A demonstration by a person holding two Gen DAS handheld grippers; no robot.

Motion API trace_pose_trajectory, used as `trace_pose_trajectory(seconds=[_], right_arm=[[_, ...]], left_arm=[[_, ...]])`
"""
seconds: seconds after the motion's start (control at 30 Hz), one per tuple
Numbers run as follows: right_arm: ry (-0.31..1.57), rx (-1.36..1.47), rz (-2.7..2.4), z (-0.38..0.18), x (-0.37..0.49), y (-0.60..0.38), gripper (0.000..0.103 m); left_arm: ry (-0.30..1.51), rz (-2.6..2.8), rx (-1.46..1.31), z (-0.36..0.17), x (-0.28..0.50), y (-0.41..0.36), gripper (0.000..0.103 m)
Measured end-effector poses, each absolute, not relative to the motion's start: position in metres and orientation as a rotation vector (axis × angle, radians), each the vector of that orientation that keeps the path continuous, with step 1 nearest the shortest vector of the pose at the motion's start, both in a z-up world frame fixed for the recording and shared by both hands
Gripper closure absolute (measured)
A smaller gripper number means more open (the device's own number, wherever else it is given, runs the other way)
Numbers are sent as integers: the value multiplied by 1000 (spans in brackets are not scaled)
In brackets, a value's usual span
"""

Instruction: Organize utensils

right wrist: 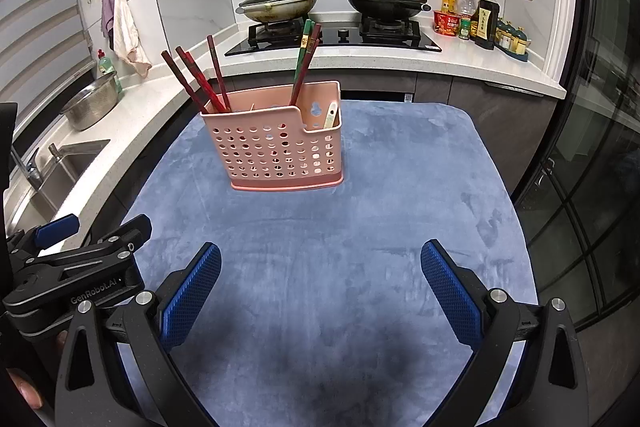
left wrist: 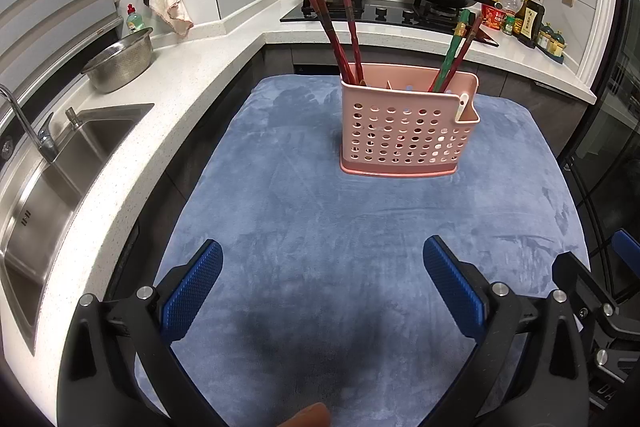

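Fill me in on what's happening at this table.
A person is holding a two-finger tool in each hand over a blue cloth. Both the left tool and the right tool are open and hold nothing. A pink perforated utensil holder stands on the cloth with dark red chopsticks at one end and a green-and-red pair nearer the other. No loose utensils show on the cloth.
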State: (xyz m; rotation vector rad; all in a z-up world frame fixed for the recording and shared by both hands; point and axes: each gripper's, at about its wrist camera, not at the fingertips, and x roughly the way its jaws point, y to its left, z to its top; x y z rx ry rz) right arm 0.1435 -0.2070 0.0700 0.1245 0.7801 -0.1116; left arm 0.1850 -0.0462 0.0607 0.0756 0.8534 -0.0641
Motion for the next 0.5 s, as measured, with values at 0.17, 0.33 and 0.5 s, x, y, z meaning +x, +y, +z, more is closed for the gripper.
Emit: trace_pose_trajectory(seconds=[0.17,0.33,0.5], right_arm=[[781,123,-112,70,144,-207,7],[781,124,-112,70,144,-207,7],[783,122,-112,69,144,-206,7]], left_arm=[[852,-61,72,61,186,-46,7],[854,-59,70,62,186,-46,7],[854,-56,70,61,186,-45,7]])
